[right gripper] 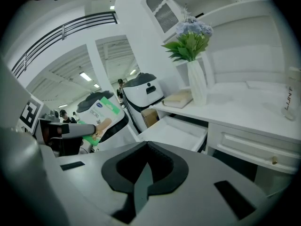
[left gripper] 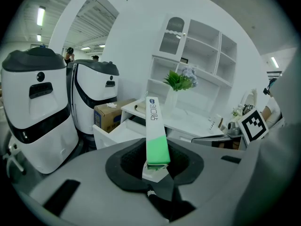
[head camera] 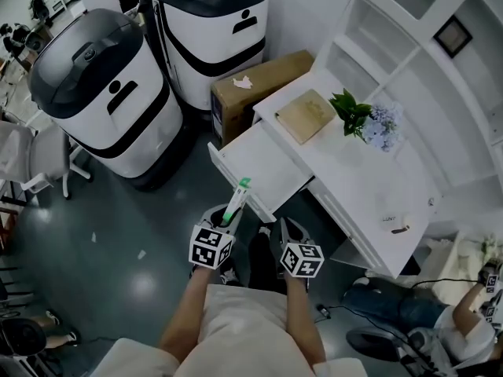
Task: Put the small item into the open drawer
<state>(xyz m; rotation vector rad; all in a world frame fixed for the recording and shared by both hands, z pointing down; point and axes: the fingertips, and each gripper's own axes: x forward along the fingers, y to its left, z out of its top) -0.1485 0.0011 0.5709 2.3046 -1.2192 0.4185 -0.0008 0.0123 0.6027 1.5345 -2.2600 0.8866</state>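
- Nearest cam, head view: left gripper (head camera: 226, 220) and right gripper (head camera: 284, 234) were held side by side over the dark floor (head camera: 134, 234), just short of the drawer front.
- Left gripper: jaws were pinching the lower, green end of a slim green-and-white box (head camera: 236, 199). The white end w/ blue print pointed up and fwd, toward the drawer.
- Box position: in the left gripper's grip, in front of the drawer's front edge, not inside the drawer.
- Right gripper: jaws were pressed together w/ nothing btwn them.
- Open drawer (head camera: 263, 167): pulled out from the left end of the white desk (head camera: 369, 187); interior was white.
- Desk top, left end: a tan book (head camera: 306, 116) lay flat near the left edge.
- Desk top, rear edge: a white vase w/ green leaves and pale blue flowers (head camera: 365, 120) stood upright just beside the book.
- Desk top, right end: a small bottle (head camera: 397, 224) stood near the front edge; its type could not be told.
- Floor, beside the desk's left end: a cardboard carton (head camera: 259, 85) stood against the desk.
- Beyond the carton: two large white-and-black machines (head camera: 98, 93) stood next to each other.
- White shelving (head camera: 440, 45) rose behind the desk.
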